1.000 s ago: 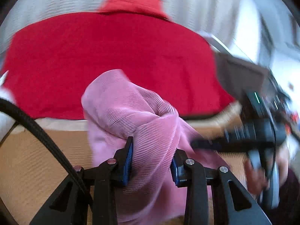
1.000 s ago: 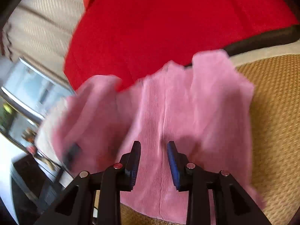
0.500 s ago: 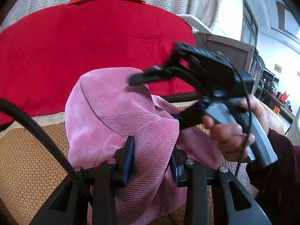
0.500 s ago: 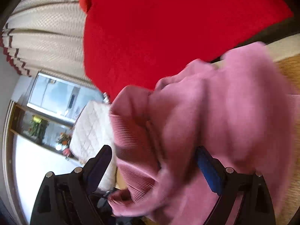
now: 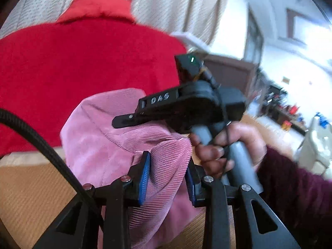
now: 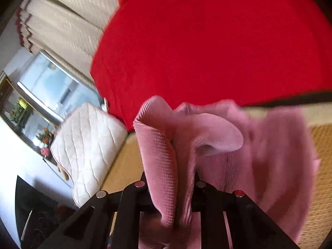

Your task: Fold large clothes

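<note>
At lower centre of both views, your left gripper and right gripper each clench the pink corduroy garment, bunched lengthwise upward over the woven mat; blur hides its far edge.

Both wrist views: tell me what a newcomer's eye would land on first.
A pink ribbed garment fills the middle of both views, bunched and clamped in the left tongs and the right tongs. Behind it spreads a bright red blanket over the far part of the surface, with a tan woven mat below.
</note>
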The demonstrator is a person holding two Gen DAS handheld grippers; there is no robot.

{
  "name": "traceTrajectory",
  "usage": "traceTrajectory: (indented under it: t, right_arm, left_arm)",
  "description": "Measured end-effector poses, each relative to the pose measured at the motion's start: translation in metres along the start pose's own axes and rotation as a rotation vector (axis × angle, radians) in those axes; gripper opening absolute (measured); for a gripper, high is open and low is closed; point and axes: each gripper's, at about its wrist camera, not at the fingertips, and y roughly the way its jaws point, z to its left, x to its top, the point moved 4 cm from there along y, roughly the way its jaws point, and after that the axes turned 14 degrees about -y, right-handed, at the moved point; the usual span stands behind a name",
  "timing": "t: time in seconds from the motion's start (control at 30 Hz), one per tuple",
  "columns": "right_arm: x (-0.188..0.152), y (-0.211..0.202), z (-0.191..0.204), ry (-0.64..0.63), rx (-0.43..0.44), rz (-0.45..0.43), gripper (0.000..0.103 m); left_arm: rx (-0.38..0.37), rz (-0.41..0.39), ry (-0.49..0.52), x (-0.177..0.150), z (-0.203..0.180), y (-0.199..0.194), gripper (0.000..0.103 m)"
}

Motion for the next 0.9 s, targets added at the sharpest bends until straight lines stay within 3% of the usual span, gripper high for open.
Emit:
traceTrajectory:
  t: [0.1,0.17,0.2,0.23,0.27,0.43,0.57,0.7,0.8,0.9]
  right_arm:
    - [0.012,-0.036,-0.014,-0.017,-0.061,-0.091,0.014]
    - [0.011,-0.052,-0.039,0.011,-0.126,-0.11,0.014]
    - [0.008,-0.054,-0.052,0.034,-0.145,-0.108,0.014]
    - [0.003,-0.054,-0.066,0.061,-0.165,-0.1,0.014]
    - [-0.006,-0.052,-0.087,0.1,-0.196,-0.078,0.014]
    - [-0.041,-0.015,-0.129,0.191,-0.205,0.059,0.014]
    - [-0.047,-0.015,-0.121,0.151,-0.234,0.074,0.014]
    - [-0.058,-0.017,-0.122,0.166,-0.263,0.063,0.015]
    - [-0.064,-0.03,-0.118,0.209,-0.273,0.051,0.021]
    - [-0.062,-0.062,-0.104,0.213,-0.375,0.045,0.025]
  left_arm:
    - [-0.109,-0.027,-0.009,0.011,-0.014,-0.008,0.041]
    - [-0.189,-0.038,-0.034,0.018,-0.015,-0.019,0.063]
    - [-0.211,-0.059,-0.042,0.021,-0.011,-0.028,0.068]
    - [-0.198,-0.102,-0.055,0.029,-0.004,-0.031,0.076]
    - [-0.161,-0.122,-0.074,0.029,0.009,-0.038,0.078]
    - [0.067,0.044,-0.239,0.009,0.071,0.014,0.076]
    - [0.098,0.153,-0.162,-0.01,0.055,0.051,0.072]
    - [0.228,0.244,-0.048,-0.041,0.043,0.076,0.073]
    - [0.301,0.275,0.047,-0.051,0.031,0.091,0.074]
    - [0.326,0.277,0.035,-0.055,0.026,0.097,0.074]
